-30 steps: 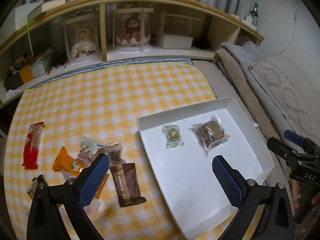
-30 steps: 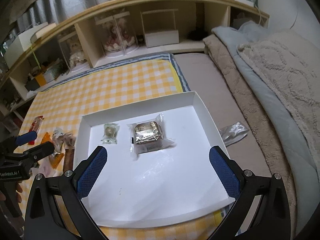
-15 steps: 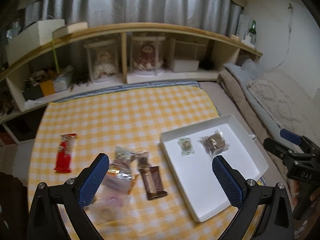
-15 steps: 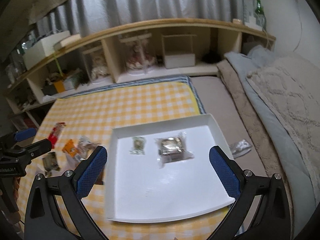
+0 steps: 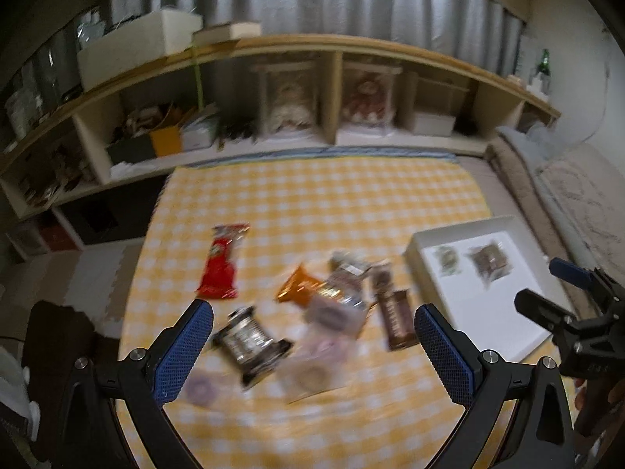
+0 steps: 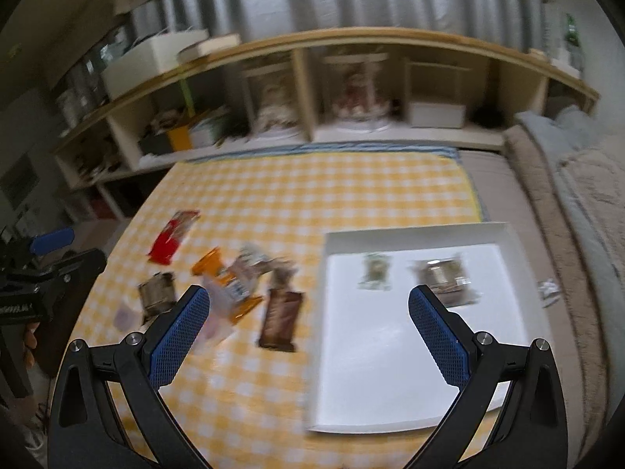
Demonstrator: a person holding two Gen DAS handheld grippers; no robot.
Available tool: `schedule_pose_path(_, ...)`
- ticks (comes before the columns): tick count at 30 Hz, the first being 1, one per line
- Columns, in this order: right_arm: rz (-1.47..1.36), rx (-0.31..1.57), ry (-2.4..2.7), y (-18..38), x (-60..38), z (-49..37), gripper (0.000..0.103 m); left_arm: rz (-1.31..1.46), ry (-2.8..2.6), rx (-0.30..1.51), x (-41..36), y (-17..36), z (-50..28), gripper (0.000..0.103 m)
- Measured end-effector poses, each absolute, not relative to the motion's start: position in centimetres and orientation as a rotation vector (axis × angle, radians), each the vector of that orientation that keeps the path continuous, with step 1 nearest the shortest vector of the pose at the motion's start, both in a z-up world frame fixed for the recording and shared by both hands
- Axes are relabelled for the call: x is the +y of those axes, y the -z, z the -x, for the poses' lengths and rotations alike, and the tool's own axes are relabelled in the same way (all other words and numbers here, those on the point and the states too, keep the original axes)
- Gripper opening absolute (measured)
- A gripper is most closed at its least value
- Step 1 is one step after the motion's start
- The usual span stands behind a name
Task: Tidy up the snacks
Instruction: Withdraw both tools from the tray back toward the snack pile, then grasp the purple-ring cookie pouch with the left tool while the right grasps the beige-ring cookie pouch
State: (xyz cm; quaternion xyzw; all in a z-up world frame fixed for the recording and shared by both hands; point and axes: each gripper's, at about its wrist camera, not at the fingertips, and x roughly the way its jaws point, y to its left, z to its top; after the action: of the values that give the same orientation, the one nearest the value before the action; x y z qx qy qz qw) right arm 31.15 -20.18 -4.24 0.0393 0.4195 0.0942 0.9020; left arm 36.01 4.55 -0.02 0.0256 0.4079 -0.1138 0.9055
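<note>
A white tray (image 6: 410, 398) lies on the yellow checked cloth (image 5: 312, 195) and holds a small green-tinted packet (image 6: 375, 270) and a clear-wrapped brown cake (image 6: 445, 276). Left of the tray lies a loose pile of snacks: a brown chocolate bar (image 6: 282, 319), an orange packet (image 5: 299, 285), a red packet (image 5: 223, 261), a dark wrapped snack (image 5: 250, 342) and clear bags. My left gripper (image 5: 312, 351) hangs open above the pile, holding nothing. My right gripper (image 6: 308, 332) is open over the tray's left edge, also empty. Both views are blurred.
A low wooden shelf unit (image 5: 332, 90) with boxes and dolls in cases runs along the back. Bedding and a blanket (image 6: 578, 179) lie to the right of the cloth. A small silver wrapper (image 6: 549, 289) sits on the mat right of the tray.
Both grippers have drawn back, up and to the left. The tray now sits farther right in each view, and the snack pile lies under the left gripper. Both stay open.
</note>
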Motion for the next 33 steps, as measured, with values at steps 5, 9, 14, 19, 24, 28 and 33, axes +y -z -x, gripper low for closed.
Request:
schedule_pose_path(5,-0.058,0.916,-0.261,7.0,-15.2,-31.2,0.103,-0.011,0.213,0.883,8.3,1.3,-36.8,0.103)
schedule_pose_path(9,-0.098,0.968,-0.302,9.4,-12.1,-31.2,0.103,-0.038,0.221,0.919,11.0,2.8,-38.7,0.103)
schedule_pose_path(14,-0.182,1.039,-0.321,12.9,-8.4,-31.3,0.103,-0.081,0.21,1.02,12.8,6.4,-41.0,0.103)
schedule_pose_path(19,-0.22,1.105,-0.318,16.4,-4.8,-31.7,0.103,-0.185,0.176,1.186,13.0,11.5,-43.3,0.103)
schedule_pose_path(24,-0.169,1.156,-0.294,19.3,-2.4,-32.3,0.103,-0.208,0.141,1.264,13.6,14.6,-45.4,0.103)
schedule_pose_path(28,-0.124,1.18,-0.268,21.1,-1.4,-33.0,0.103,-0.242,0.105,1.303,13.6,17.0,-46.8,0.103)
schedule_pose_path(33,-0.066,1.201,-0.226,22.7,-1.1,-33.6,0.103,-0.255,0.119,1.33,13.3,19.5,-47.7,0.103)
